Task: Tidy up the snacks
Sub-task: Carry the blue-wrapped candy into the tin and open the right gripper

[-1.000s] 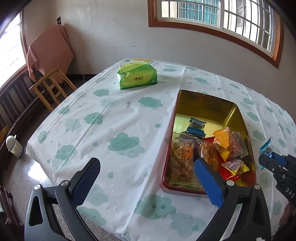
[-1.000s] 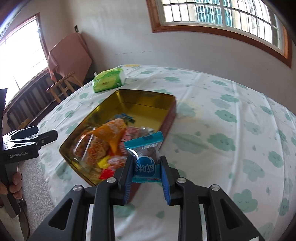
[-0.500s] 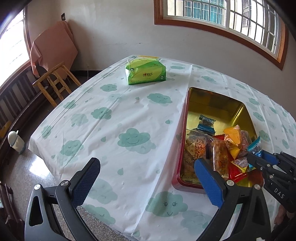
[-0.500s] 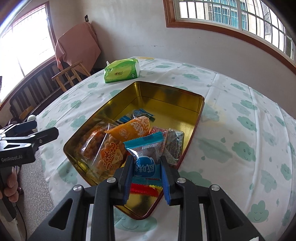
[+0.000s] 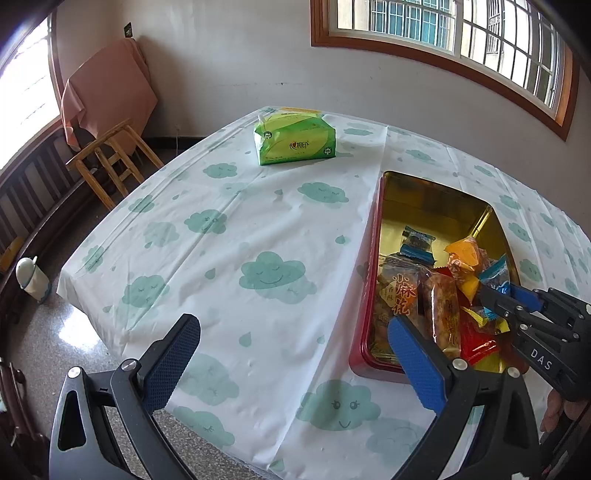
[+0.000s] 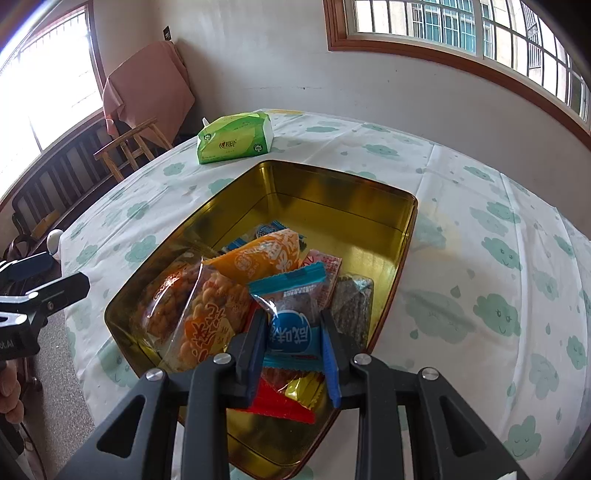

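Left gripper [image 5: 293,343] spread wide over cloud-print tablecloth [image 5: 229,236]. Green tissue pack [image 5: 294,139] near far table edge. Gold tin [image 5: 436,206] of wrapped snacks at right, right gripper [image 5: 496,295] pinching blue packet [image 5: 496,275] above it.

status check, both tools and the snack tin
Right tool shut on blue snack packet, over gold metal tin. Left tool open, empty, over the tablecloth. Far end of the tin bare.

You get bright daylight from the barred window [image 5: 443,33] and a blown-out side window [image 6: 48,92]. The tin [image 6: 332,206] gleams; fisheye bends the edges, corners dark, focus sharp.
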Demonstrator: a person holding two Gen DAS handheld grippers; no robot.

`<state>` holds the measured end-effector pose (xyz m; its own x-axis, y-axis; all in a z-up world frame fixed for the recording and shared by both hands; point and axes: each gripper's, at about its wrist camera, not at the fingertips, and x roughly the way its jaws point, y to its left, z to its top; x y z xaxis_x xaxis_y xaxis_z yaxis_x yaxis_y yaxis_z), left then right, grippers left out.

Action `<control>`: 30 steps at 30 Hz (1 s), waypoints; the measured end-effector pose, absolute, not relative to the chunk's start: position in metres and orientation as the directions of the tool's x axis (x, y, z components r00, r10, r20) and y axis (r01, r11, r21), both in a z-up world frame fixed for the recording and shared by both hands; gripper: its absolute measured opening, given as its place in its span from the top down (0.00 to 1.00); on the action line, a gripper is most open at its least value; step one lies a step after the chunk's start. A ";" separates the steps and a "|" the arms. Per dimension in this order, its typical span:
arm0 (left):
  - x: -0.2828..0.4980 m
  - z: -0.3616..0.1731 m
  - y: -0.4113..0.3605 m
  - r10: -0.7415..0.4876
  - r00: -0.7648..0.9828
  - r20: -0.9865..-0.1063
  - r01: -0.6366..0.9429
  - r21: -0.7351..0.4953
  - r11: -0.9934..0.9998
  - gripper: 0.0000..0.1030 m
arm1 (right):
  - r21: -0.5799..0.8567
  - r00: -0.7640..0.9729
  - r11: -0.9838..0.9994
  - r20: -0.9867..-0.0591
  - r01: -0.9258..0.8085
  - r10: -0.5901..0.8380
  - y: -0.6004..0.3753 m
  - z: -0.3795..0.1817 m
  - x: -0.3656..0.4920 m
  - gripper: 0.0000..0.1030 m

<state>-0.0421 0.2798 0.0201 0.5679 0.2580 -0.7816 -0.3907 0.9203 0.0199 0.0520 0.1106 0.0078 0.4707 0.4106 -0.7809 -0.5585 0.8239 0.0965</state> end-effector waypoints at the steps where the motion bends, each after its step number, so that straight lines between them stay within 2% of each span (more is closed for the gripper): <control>1: -0.042 0.019 0.280 0.256 0.566 -0.784 -0.391 0.018 0.920 0.02 | 0.093 0.471 0.823 -0.782 -0.560 0.409 0.113 0.007 0.053 0.73; 15: -0.042 0.018 0.275 0.253 0.560 -0.789 -0.385 0.022 0.922 0.02 | 0.058 0.456 0.812 -0.804 -0.580 0.383 0.134 -0.009 0.046 0.71; 18: -0.042 0.018 0.273 0.253 0.559 -0.790 -0.384 0.024 0.923 0.02 | 0.067 0.459 0.812 -0.797 -0.579 0.392 0.132 -0.005 0.046 0.60; 20: -0.042 0.018 0.273 0.251 0.560 -0.790 -0.382 0.023 0.924 0.02 | 0.079 0.468 0.810 -0.782 -0.581 0.412 0.130 0.000 0.045 0.39; 25: -0.042 0.021 0.267 0.249 0.563 -0.788 -0.377 0.023 0.926 0.02 | 0.086 0.493 0.802 -0.748 -0.592 0.444 0.126 0.019 0.034 0.25; 30: -0.042 0.024 0.259 0.241 0.570 -0.786 -0.363 0.022 0.931 0.02 | 0.067 0.526 0.815 -0.732 -0.576 0.432 0.115 0.033 0.018 0.20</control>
